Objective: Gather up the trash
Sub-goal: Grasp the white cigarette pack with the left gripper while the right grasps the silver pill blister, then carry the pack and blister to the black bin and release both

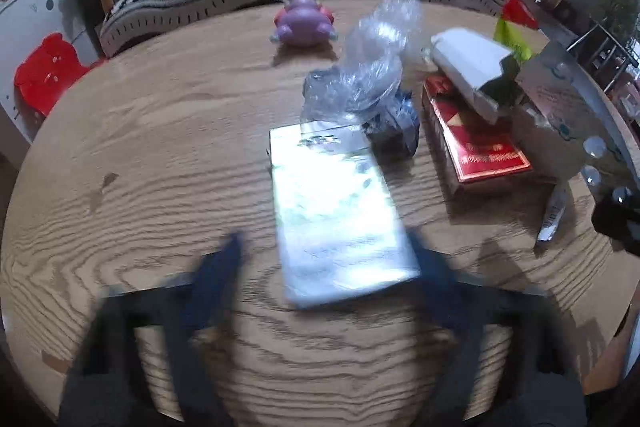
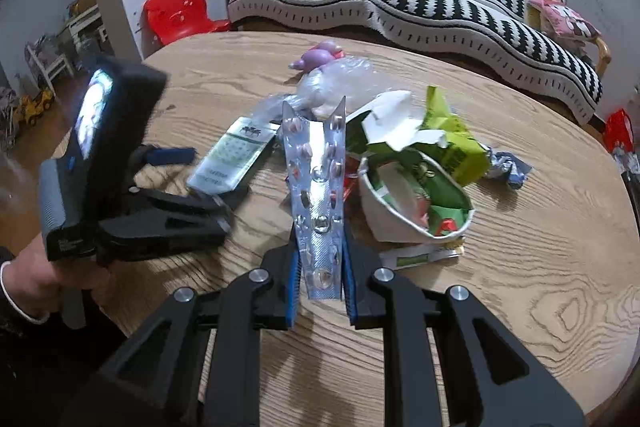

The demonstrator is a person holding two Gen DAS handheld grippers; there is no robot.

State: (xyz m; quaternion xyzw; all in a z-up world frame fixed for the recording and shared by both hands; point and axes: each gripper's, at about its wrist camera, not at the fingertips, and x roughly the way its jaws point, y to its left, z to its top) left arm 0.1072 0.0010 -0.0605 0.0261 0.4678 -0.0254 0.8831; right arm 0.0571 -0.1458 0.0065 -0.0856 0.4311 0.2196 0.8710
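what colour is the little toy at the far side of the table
Purple toy with some red behind it, on the wooden table; clearest in the left wrist view.

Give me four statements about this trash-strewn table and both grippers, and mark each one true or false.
1. The right gripper is shut on a blister pack. True.
2. The left gripper holds the silver packet. False: its fingers are spread either side of the packet, which lies flat on the table.
3. A purple toy sits at the table's far side. True.
4. The red box lies left of the silver packet. False: it lies to its right.
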